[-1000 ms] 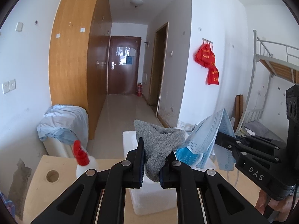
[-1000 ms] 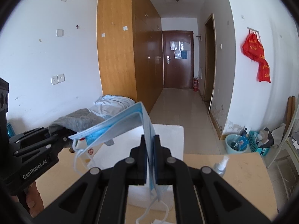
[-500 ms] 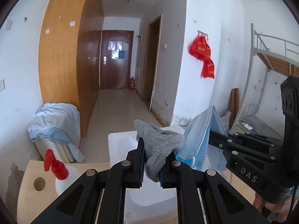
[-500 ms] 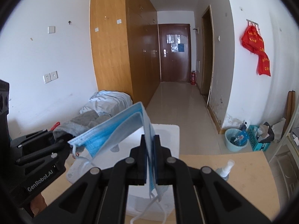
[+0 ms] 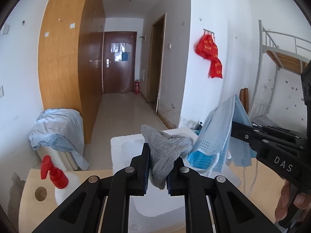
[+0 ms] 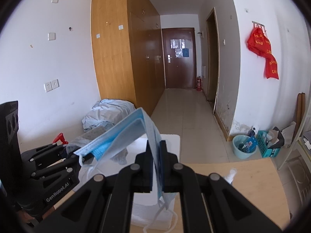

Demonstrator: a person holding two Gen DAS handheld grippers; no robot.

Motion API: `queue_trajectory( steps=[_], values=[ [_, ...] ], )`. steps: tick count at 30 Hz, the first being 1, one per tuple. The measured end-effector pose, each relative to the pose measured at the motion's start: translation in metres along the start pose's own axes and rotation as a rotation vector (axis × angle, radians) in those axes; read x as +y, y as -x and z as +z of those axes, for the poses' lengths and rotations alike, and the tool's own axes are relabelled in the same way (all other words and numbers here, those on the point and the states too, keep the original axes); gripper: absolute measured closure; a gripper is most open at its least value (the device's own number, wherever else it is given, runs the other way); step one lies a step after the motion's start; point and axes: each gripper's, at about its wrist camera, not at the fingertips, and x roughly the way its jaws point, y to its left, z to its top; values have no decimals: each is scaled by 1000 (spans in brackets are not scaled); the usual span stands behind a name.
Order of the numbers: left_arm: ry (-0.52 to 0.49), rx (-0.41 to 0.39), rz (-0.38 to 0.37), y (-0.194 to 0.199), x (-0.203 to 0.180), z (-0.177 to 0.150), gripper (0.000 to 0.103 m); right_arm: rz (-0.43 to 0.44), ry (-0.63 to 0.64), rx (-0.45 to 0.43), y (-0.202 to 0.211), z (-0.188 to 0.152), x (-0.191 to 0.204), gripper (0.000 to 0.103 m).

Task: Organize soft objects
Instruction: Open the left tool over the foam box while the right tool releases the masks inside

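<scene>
Gray cloth (image 5: 165, 155) looser between opening left hand-held gripper (image 5: 157, 169) than before.

Black left gripper (image 5: 157, 167) — silver screws; right gripper (image 5: 231, 131) — white "DAS" lettering.

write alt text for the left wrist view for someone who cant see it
The left gripper, its jaws opening, has a grey cloth between its fingers above a white foam box. To the right, the right gripper holds blue face masks; a red-capped spray bottle stands on the wooden table at left.
</scene>
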Motion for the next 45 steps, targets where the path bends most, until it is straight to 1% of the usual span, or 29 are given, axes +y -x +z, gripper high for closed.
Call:
queue_trajectory(
  steps=[1, 2, 3, 4, 5, 8, 10, 12, 15, 20, 28, 35, 45],
  values=[
    [2, 5, 2, -1, 1, 0, 69, 0, 1, -2, 0, 0, 0, 95],
    [10, 3, 6, 0, 2, 0, 46, 0, 2, -3, 0, 0, 0, 95],
    [22, -11, 12, 2, 5, 0, 27, 0, 1, -5, 0, 0, 0, 95],
    [30, -29, 26, 5, 6, 0, 21, 0, 0, -5, 0, 0, -1, 95],
    [32, -42, 39, 7, 6, 0, 20, 1, 0, -5, 0, -1, -1, 95],
    [24, -43, 51, 11, 7, 1, 20, 1, 0, -2, -2, -1, -1, 95],
    [28, -52, 79, 13, 9, 0, 20, 4, 2, 0, -3, -1, 0, 95],
    [22, -39, 101, 13, 10, 0, 20, 7, 3, 1, -4, -1, 1, 95],
    [35, -44, 132, 18, 17, 0, 20, 15, -1, 7, -7, 0, 1, 95],
    [55, -34, 156, 25, 27, -3, 20, 27, -2, 16, -12, -1, 3, 95],
    [83, -62, 209, 42, 41, -1, 18, 54, 6, 34, -22, -1, 10, 95],
    [95, -69, 230, 45, 45, 3, 16, 61, 17, 50, -35, -1, 16, 95],
    [110, -67, 241, 43, 47, 7, 16, 55, 9, 115, -52, -6, 13, 95]
  ],
)
